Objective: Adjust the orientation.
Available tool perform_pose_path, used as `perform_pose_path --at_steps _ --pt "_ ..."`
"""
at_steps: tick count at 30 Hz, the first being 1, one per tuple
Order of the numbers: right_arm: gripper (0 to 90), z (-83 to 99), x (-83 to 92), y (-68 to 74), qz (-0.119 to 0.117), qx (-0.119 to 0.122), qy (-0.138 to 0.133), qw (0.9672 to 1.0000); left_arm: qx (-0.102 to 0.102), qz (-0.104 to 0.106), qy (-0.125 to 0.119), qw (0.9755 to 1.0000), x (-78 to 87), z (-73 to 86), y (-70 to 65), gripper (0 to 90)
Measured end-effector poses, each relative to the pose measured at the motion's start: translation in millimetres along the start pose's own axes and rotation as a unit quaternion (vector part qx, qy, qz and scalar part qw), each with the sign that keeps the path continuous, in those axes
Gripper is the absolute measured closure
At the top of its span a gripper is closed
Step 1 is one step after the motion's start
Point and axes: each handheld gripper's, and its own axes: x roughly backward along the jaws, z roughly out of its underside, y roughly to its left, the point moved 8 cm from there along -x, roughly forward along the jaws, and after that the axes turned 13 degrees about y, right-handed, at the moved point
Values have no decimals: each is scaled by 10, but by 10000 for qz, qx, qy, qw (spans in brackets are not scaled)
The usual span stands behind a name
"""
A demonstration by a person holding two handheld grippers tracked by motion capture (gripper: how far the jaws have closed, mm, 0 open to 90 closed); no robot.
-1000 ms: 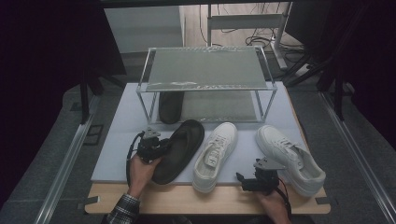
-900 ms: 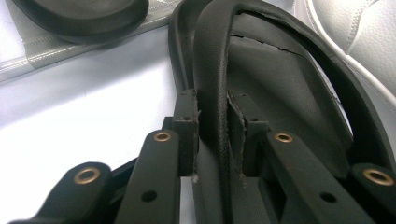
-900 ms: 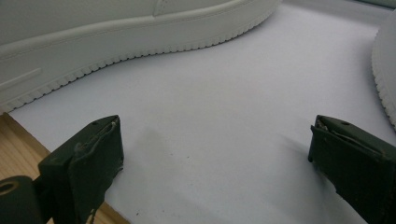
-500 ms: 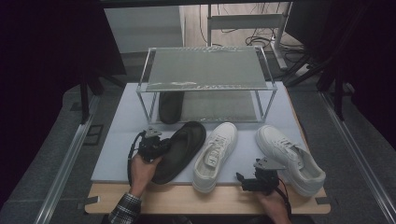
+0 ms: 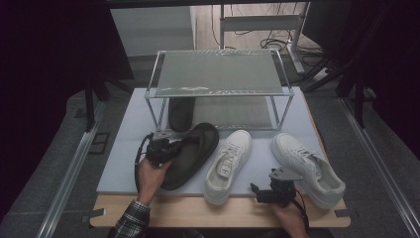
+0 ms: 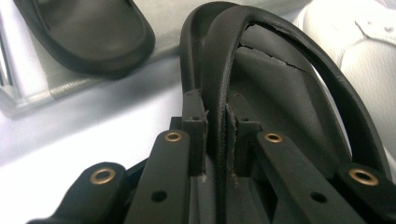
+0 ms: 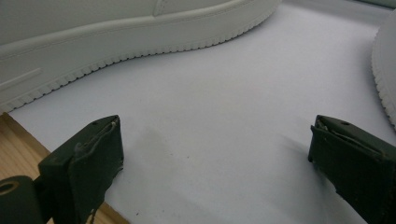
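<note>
- Jaws on the left gripper (image 5: 159,148) are pinched tight on the strap (image 6: 223,70) of the black sandal (image 5: 190,153), right where the strap comes up off the footbed; the sandal lies on the white mat (image 5: 124,163).
- Jaws on the right gripper (image 5: 270,192) are wide apart, nothing between them, sitting low at the near edge of the mat where the wooden counter (image 5: 198,214) edge starts.
- Right gripper sits between the two white sneakers: left sneaker (image 5: 227,163) and right sneaker (image 5: 307,166), both on the mat, toes pointing away from the person.
- Second black sandal (image 5: 180,113) is tucked under the metal rack (image 5: 218,74) at the back, on its lower level.
- Sandal in the grip lies just beside the left sneaker, can't tell if they touch.
</note>
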Motion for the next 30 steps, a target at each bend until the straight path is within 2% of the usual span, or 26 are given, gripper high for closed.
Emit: perform_pose_path --at_steps 7,17,22,30 --pt "32 0 0 0 -1 0 -1 10000 182 -53 -81 9998 -69 -155 13 798" --pt "32 0 -1 1 -9 -13 -7 10000 268 -194 -139 9994 -230 -404 29 798" --pt "32 0 -1 -1 -9 -4 -11 10000 443 -141 -225 9987 -327 -490 38 797" --pt "33 0 -1 -1 -12 -6 -13 10000 761 -240 -321 9963 -468 -578 102 793"
